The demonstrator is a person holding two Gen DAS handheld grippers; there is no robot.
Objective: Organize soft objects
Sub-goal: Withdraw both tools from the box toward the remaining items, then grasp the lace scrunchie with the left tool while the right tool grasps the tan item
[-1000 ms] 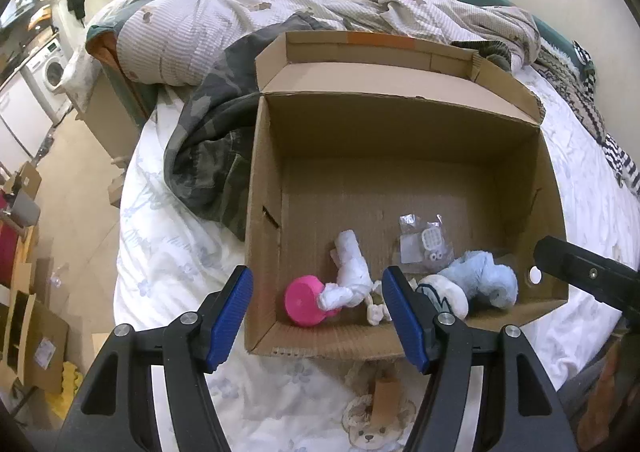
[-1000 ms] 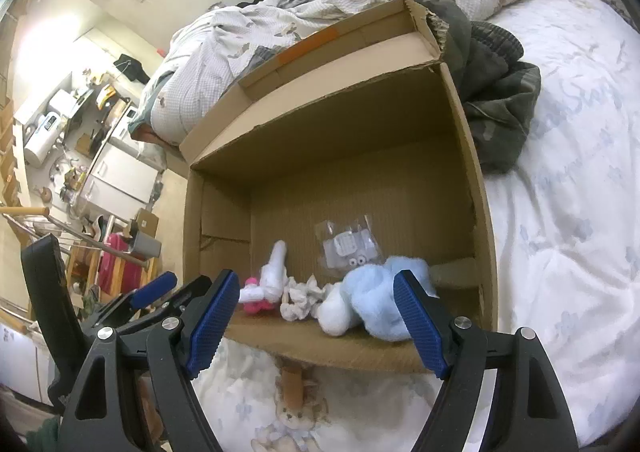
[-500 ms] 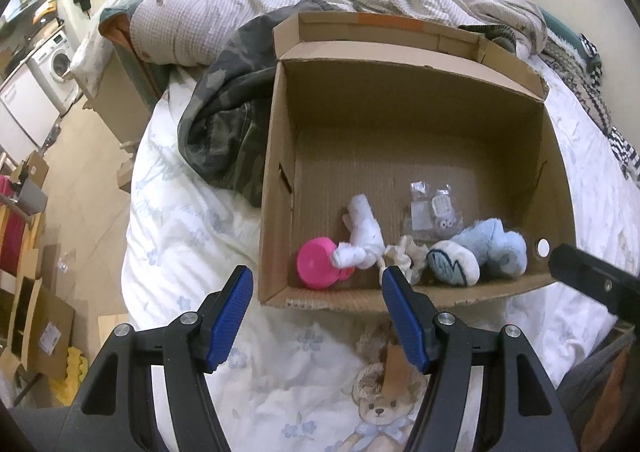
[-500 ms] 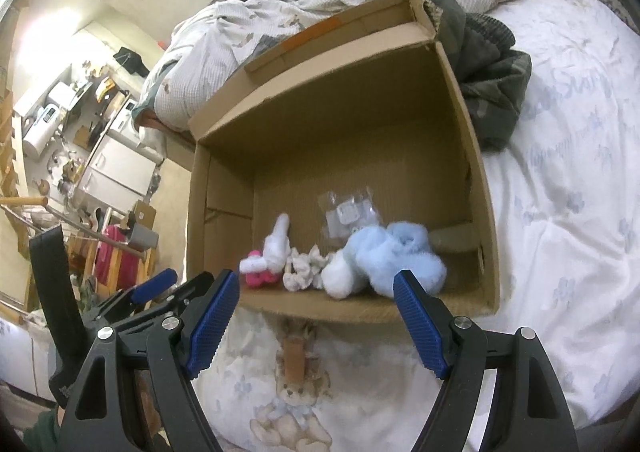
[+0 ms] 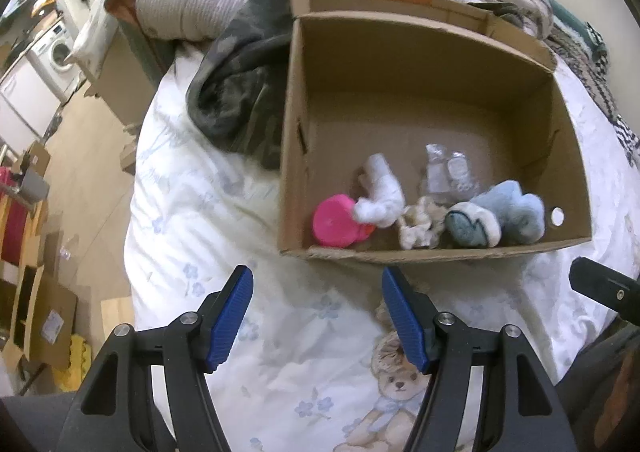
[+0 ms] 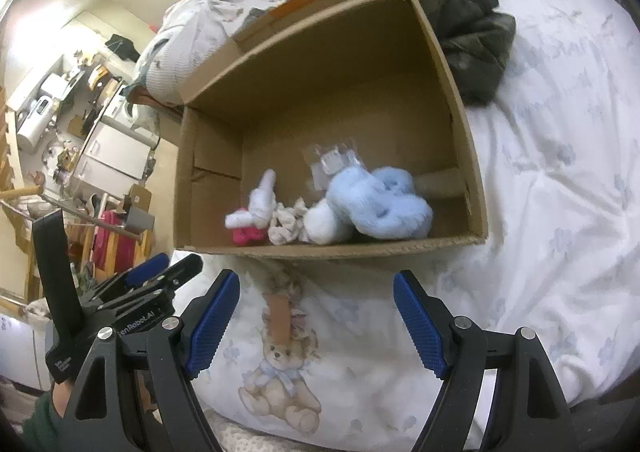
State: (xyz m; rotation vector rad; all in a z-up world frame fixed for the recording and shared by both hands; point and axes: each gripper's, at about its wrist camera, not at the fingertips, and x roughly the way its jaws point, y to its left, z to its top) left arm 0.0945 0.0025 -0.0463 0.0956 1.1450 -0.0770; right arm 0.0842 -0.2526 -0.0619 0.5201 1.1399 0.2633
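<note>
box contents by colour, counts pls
Pink: 1, pink round piece
White: 1, white plush
Cream: 1, cream crumpled item
Light blue: 1, light blue plush
Clear: 1, clear plastic packet
Total: 5 in the cardboard box

White bed (image 5: 224, 252) bears cardboard box (image 5: 292, 132), dark blanket (image 5: 240, 92).

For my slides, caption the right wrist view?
Open right gripper above bedsheet, facing cardboard box holding blue plush.
</note>
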